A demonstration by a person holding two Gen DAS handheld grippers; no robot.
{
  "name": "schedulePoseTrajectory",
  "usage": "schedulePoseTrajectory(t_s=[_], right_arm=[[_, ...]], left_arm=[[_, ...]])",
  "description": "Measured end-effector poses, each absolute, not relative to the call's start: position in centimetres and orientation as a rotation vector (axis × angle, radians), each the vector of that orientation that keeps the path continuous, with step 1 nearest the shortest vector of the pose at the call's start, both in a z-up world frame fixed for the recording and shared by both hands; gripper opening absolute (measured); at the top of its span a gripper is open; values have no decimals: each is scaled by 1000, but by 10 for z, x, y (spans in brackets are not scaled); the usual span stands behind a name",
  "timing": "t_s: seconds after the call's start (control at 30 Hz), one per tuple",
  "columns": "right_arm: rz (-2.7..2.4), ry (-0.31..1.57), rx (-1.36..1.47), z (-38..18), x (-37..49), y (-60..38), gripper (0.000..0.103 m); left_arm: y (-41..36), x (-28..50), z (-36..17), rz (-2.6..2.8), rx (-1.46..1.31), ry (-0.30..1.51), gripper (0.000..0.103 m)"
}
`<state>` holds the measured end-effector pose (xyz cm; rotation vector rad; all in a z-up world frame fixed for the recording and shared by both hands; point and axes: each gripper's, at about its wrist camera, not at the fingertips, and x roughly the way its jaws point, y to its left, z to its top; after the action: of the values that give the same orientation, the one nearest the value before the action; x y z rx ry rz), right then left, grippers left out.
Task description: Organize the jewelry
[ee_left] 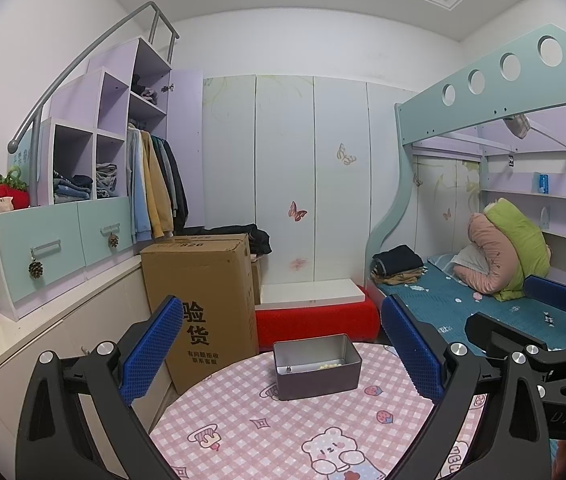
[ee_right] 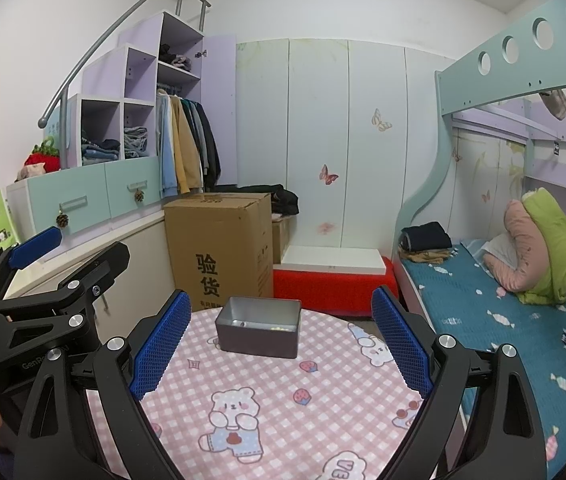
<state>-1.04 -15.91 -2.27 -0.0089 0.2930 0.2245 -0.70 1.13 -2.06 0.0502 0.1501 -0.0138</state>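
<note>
We hold both tools wide open and empty over the desk [ee_right: 283, 400], the left tool [ee_left: 283, 348] and right tool [ee_right: 281, 340] side by side. We judge most pieces already stowed, or none yet lifted. The tin box [ee_left: 317, 366], pale beads [ee_left: 329, 365] and a small metal piece inside, sits ahead between each tool's fingers, well apart; next calls for finding loose jewelry, none visible.
</note>
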Motion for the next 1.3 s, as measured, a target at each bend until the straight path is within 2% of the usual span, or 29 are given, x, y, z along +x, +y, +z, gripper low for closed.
schedulePoseTrajectory(t_s=[1.3], right_arm=[[235,314,1,-29,-9,-147,89]], left_arm=[[13,0,-27,-10,51,159,96]])
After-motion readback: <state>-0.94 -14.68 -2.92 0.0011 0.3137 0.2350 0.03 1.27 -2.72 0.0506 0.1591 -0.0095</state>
